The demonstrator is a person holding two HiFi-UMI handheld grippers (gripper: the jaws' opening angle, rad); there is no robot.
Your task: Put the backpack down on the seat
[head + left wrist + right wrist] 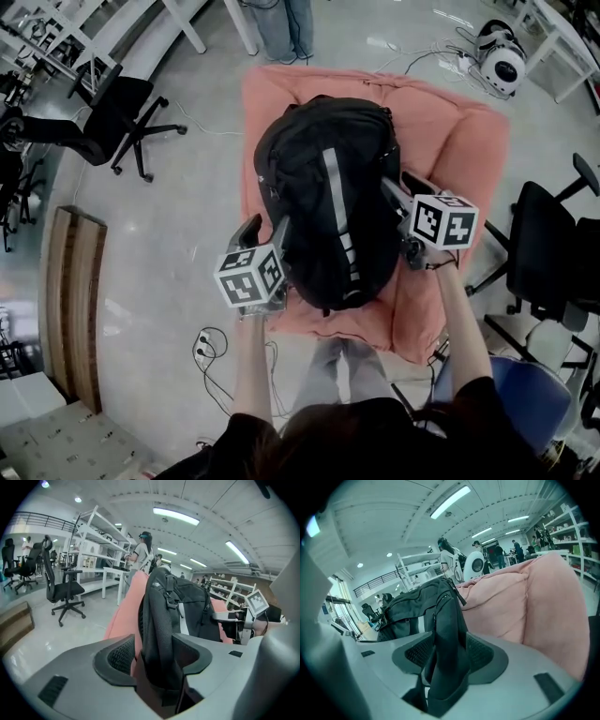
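Black fabric backpack (328,202) lies near-to-far on the pink cushioned seat (464,141), flanked by left gripper (154,656) and right gripper (445,654), jaws spread around its straps (446,630).

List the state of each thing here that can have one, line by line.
Black fabric backpack: lying on the pink cushioned seat.
Left gripper: open, black backpack strap between its jaws.
Right gripper: open, second black strap between its jaws.
Black wheeled office chair: upright, unoccupied.
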